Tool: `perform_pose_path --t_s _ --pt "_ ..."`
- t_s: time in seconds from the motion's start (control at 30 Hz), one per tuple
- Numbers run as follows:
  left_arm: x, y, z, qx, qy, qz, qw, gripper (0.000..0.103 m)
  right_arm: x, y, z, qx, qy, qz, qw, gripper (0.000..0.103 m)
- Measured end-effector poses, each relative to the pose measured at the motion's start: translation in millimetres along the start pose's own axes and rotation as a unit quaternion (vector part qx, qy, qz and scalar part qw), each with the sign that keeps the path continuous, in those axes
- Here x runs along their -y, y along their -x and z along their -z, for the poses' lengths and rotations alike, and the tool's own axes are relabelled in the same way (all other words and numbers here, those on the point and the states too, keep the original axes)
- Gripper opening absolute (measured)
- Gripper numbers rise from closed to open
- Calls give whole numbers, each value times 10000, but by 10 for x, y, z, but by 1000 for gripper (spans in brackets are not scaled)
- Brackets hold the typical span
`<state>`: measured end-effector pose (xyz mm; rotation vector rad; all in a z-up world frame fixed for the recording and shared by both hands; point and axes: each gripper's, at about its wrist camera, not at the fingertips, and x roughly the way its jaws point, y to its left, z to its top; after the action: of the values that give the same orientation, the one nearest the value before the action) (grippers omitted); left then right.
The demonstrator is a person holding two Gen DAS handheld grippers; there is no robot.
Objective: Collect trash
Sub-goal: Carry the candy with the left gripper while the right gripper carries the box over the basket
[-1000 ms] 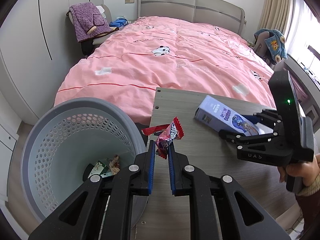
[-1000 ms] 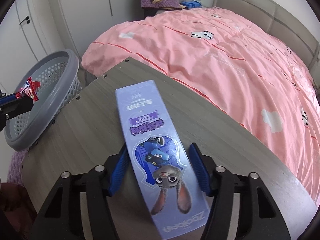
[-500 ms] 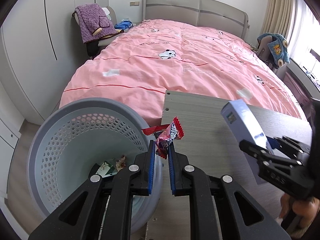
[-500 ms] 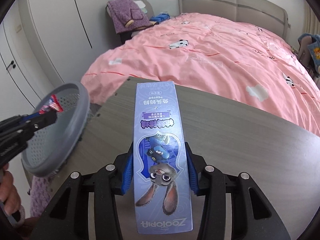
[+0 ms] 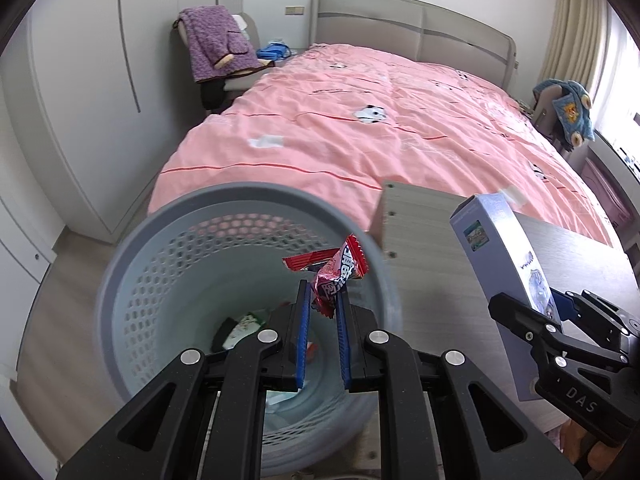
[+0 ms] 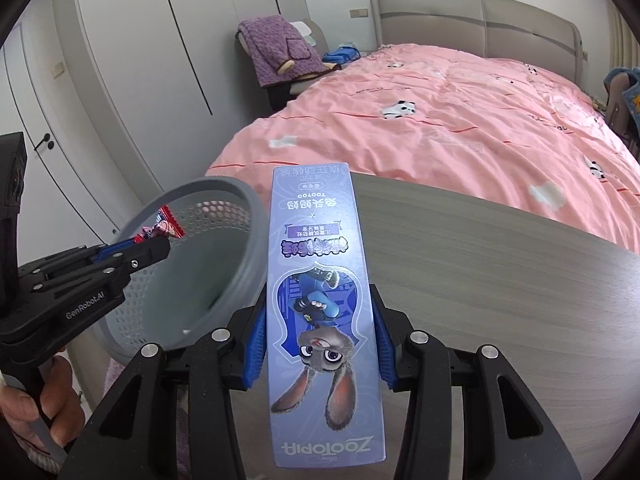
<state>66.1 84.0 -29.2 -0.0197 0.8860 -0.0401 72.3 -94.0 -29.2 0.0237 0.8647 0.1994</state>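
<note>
My left gripper point(image 5: 322, 300) is shut on a red candy wrapper point(image 5: 336, 274) and holds it over the mouth of the grey perforated waste basket point(image 5: 132, 264). Several scraps lie at the basket's bottom point(image 5: 240, 330). My right gripper point(image 6: 320, 332) is shut on a long purple Zootopia box point(image 6: 320, 280) and holds it lifted above the grey wooden table point(image 6: 500, 280), beside the basket point(image 6: 240, 208). The box point(image 5: 504, 256) and right gripper point(image 5: 560, 332) show at the right of the left wrist view. The left gripper point(image 6: 160, 242) and wrapper point(image 6: 166, 228) show at the left of the right wrist view.
A bed with a pink cover point(image 5: 380, 128) lies behind the table point(image 5: 432, 248). A chair with a purple blanket point(image 5: 216, 44) stands at the far left by white wardrobe doors point(image 6: 120, 80). A blue garment point(image 5: 568, 108) hangs at the right.
My left gripper moved left with the wrapper, from the table edge to over the basket. My right gripper closed on the box, lifted it off the table and carried it toward the basket.
</note>
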Motion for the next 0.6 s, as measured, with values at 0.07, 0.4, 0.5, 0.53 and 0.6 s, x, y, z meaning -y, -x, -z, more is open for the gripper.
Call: perform_pose_path --t_s 0.07,0.4,0.5,0.53,0.6 --pt "-114 3 23 -10 48 -57 10000 12 -111 -34 -16 -22 73 -69 9999 44" --pt "-691 -102 119 -148 402 -333 9985 12 -658 -246 -144 -197 457 -349 9982 44" --pt "-802 -136 117 -181 475 -375 9980 12 -790 -331 -188 -253 564 -404 9973 44" --pt "-834 -148 114 -188 490 -394 9978 13 -833 -362 -205 -273 601 -413 9970 44" --pt "-887 -173 102 -192 507 -429 9976 12 -906 -415 -233 -301 665 -428 9964 44"
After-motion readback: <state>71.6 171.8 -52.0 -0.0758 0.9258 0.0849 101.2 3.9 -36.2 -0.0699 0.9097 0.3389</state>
